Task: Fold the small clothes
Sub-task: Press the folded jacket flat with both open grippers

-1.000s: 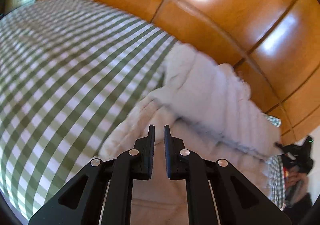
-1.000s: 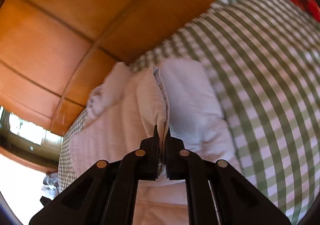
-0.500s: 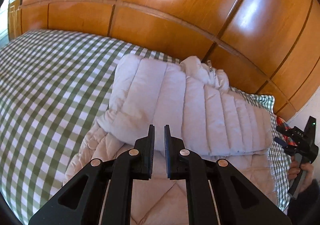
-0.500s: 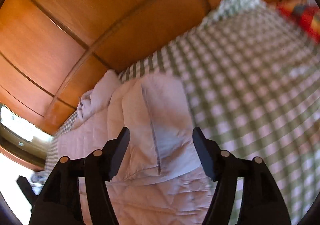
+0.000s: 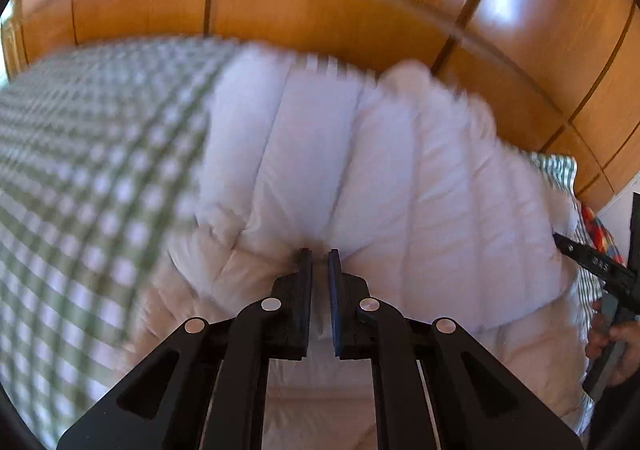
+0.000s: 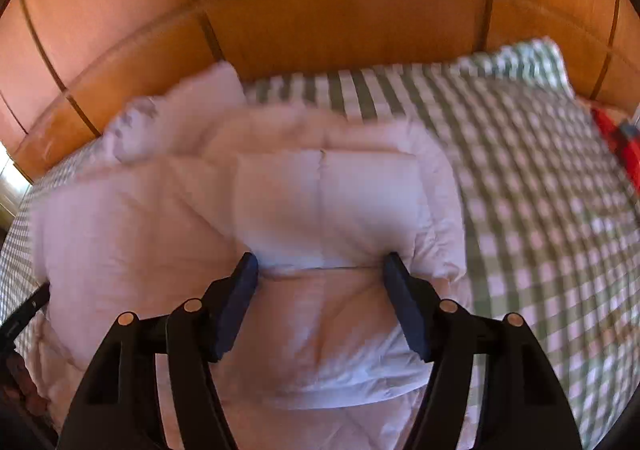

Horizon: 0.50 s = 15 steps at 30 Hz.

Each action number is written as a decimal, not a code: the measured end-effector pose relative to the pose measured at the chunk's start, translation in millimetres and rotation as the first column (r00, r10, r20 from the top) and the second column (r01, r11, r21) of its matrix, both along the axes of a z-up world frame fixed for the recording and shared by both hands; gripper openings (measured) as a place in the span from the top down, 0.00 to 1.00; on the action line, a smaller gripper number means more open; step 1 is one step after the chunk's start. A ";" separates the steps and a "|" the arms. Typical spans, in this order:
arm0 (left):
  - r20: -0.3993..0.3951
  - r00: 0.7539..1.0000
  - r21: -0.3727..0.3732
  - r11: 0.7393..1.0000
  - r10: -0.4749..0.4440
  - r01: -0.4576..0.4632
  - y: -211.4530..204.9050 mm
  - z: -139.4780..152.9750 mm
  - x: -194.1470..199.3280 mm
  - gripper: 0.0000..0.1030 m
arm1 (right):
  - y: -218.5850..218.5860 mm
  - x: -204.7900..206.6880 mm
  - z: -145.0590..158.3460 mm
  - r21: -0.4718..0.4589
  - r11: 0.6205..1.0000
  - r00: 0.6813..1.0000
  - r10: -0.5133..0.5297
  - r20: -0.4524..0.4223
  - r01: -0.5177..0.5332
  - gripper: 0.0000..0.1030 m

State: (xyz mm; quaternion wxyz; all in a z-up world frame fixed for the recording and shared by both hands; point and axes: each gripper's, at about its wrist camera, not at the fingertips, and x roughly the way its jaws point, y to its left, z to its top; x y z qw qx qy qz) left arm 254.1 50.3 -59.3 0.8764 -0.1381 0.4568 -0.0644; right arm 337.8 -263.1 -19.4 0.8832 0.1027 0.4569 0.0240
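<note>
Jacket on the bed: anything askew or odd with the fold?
Mostly tidy, with one loose end. The pale quilted jacket lies folded on the checked bedspread, but a bunched part, perhaps the hood or collar, sticks out at the far left corner by the wooden panels. No damage visible; both views are blurred.

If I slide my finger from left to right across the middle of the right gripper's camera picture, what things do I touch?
Puffy white jacket → green checked bedcover → red patterned thing at the far right edge.
</note>
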 end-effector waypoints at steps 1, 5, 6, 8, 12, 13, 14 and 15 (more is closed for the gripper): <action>-0.003 1.000 -0.013 1.000 -0.002 0.002 0.9 -4.5 -0.2 0.94 | -2.4 -0.4 -9.7 0.011 1.000 1.000 -0.002 0.001 0.002 0.37; 0.009 1.000 -0.039 0.999 0.023 -0.023 5.9 7.3 -4.2 0.94 | -5.9 -7.6 -14.9 0.028 1.000 0.999 -0.005 0.038 0.004 0.37; 0.032 0.999 -0.058 0.998 0.030 -0.028 9.1 17.2 -6.9 0.93 | -6.8 -8.9 -14.8 0.034 0.999 0.999 -0.005 0.040 0.004 0.36; 0.095 0.995 -0.097 0.995 0.025 -0.016 12.9 35.0 -10.8 0.94 | -8.2 -10.8 -14.0 0.040 0.999 0.999 -0.003 0.048 0.001 0.35; 0.190 0.982 -0.086 0.996 0.001 0.016 9.1 67.6 -0.2 0.93 | -6.6 -11.4 -10.1 0.043 0.999 0.998 -0.004 0.060 0.002 0.32; 0.191 0.982 -0.048 0.999 0.007 0.003 5.4 68.9 6.2 0.93 | -6.1 -11.8 -8.7 0.040 0.999 0.998 -0.002 0.063 -0.001 0.32; 0.181 0.983 -0.013 1.000 0.025 -0.023 5.1 67.4 12.9 0.93 | -6.2 -12.2 -9.6 0.038 0.999 0.998 0.000 0.068 -0.002 0.32; 0.147 0.988 0.002 0.998 0.054 -0.055 8.2 58.1 24.0 0.93 | -5.6 -11.3 -9.9 0.037 0.999 0.998 -0.003 0.069 0.000 0.32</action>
